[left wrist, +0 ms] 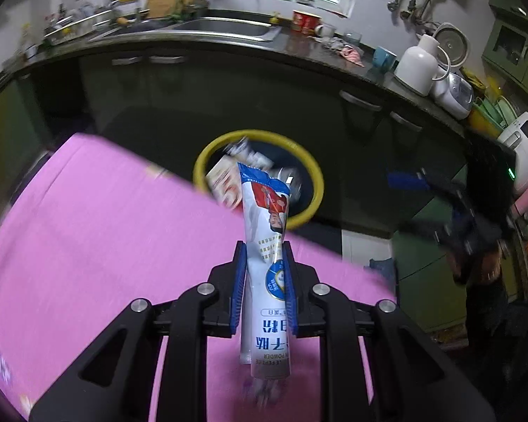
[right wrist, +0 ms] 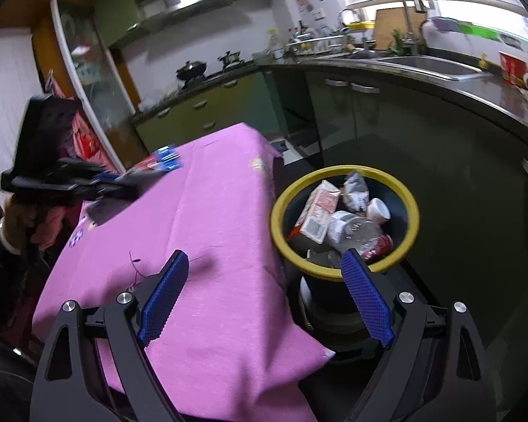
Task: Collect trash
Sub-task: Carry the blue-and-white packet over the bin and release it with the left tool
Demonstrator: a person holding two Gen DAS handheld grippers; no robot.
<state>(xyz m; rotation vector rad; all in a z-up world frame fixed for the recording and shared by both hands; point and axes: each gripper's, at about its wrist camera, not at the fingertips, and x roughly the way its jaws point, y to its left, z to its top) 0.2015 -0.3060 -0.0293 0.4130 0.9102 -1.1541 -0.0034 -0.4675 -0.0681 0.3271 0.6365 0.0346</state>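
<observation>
My left gripper (left wrist: pixel 264 249) is shut on a long white and blue powder sachet (left wrist: pixel 265 211), which stands up between the blue pads above the pink-covered table (left wrist: pixel 105 228). Beyond the table edge is a dark trash bin with a yellow rim (left wrist: pixel 315 176). In the right wrist view, the left gripper (right wrist: pixel 123 181) hovers blurred over the table's far left with the sachet (right wrist: pixel 163 160) sticking out. My right gripper (right wrist: pixel 264 256) stands open with nothing between its fingers, over the table's edge beside the bin (right wrist: pixel 413 218). The bin holds a carton (right wrist: pixel 316 214), a cup and crumpled wrappers.
A dark kitchen counter (right wrist: pixel 475 95) with a sink (right wrist: pixel 429 63) curves behind the bin, with green cabinets below. A white jug (left wrist: pixel 417 66) and appliances stand on the counter's right end. The pink cloth (right wrist: pixel 211 246) hangs over the table corner next to the bin.
</observation>
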